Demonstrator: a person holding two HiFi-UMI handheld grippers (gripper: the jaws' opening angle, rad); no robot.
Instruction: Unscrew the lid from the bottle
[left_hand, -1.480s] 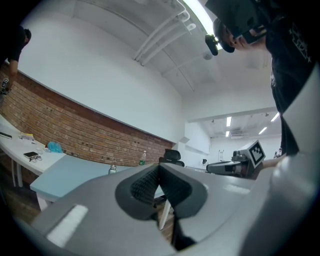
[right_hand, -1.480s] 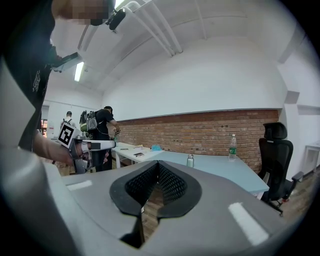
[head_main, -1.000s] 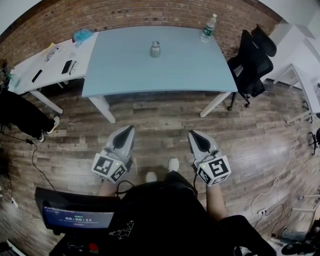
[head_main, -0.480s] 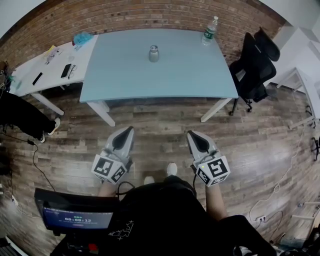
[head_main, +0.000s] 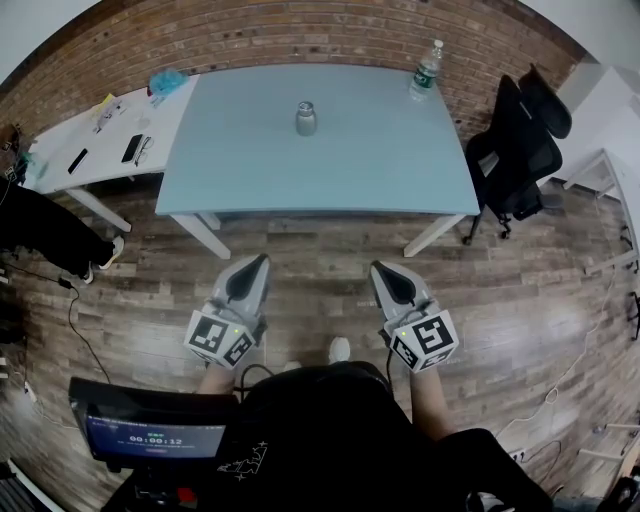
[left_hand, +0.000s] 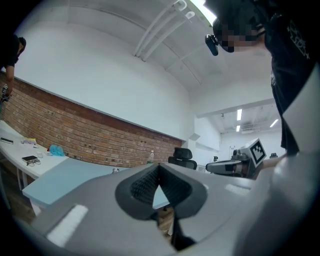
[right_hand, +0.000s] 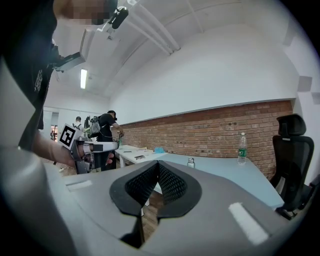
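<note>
A small metal bottle (head_main: 306, 118) with a lid stands upright near the middle of the light blue table (head_main: 400, 170); it also shows far off as a small bottle (right_hand: 191, 162) in the right gripper view and a tiny bottle (left_hand: 115, 170) in the left gripper view. My left gripper (head_main: 260, 260) and right gripper (head_main: 377, 267) are held over the wooden floor, well short of the table's near edge. Both are shut with nothing between the jaws. In each gripper view the jaw tips meet: left gripper (left_hand: 159, 166), right gripper (right_hand: 158, 163).
A clear plastic water bottle (head_main: 425, 70) stands at the table's far right corner. A black office chair (head_main: 520, 150) is right of the table. A white side table (head_main: 90, 150) with small items is at the left. A screen (head_main: 150, 430) hangs at my front.
The table and bottle have slid lower and nearer in the head view as I walk towards them. Both grippers keep the same pose and stay shut.
</note>
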